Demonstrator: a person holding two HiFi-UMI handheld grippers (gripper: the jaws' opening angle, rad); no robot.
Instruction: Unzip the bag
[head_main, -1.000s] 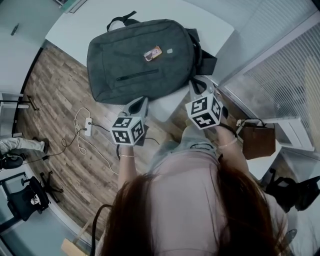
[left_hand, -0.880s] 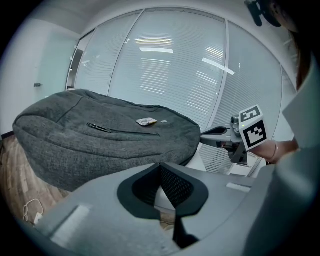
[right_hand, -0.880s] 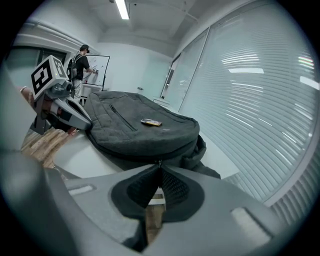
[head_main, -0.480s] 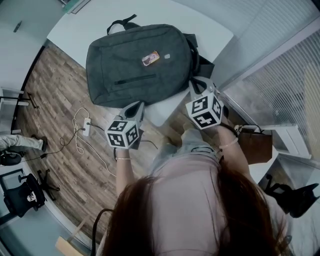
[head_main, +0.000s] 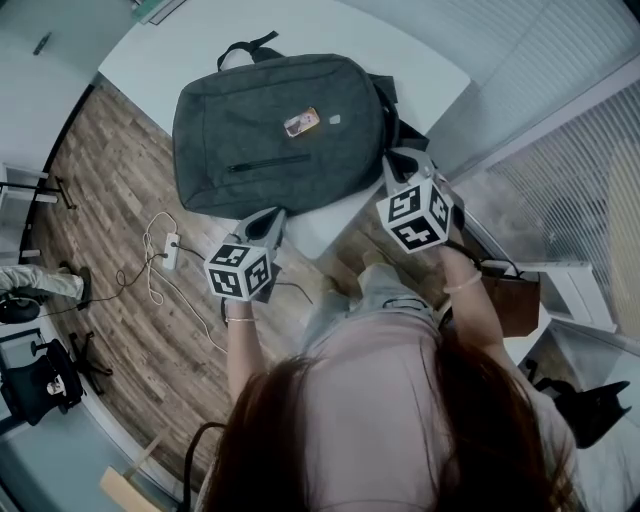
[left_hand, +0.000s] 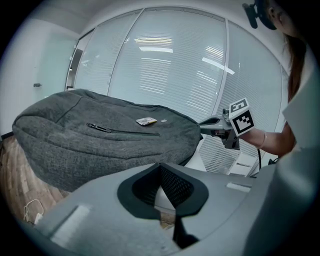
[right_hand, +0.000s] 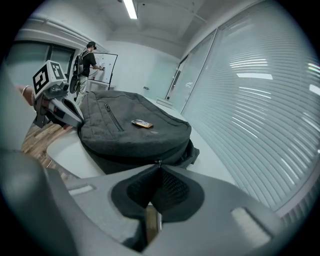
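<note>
The left gripper (head_main: 270, 222) has drifted a little back from the bag (head_main: 280, 130), which lies on the table (head_main: 420, 60) ahead of it. The right gripper (head_main: 396, 165) stays beside the bag's edge. Both are clenched and empty, so I think the unzipping has not begun.

The bag (head_main: 275, 130) is flecked dark grey with a black zip (head_main: 268, 161) and a tan tag (head_main: 302, 122). The table (head_main: 190, 45) is white, the floor (head_main: 110, 200) brown wood-grain planks. The left gripper (head_main: 272, 218) and right gripper (head_main: 392, 162) are grey, their cubes (head_main: 240, 272) black-and-white squares.
</note>
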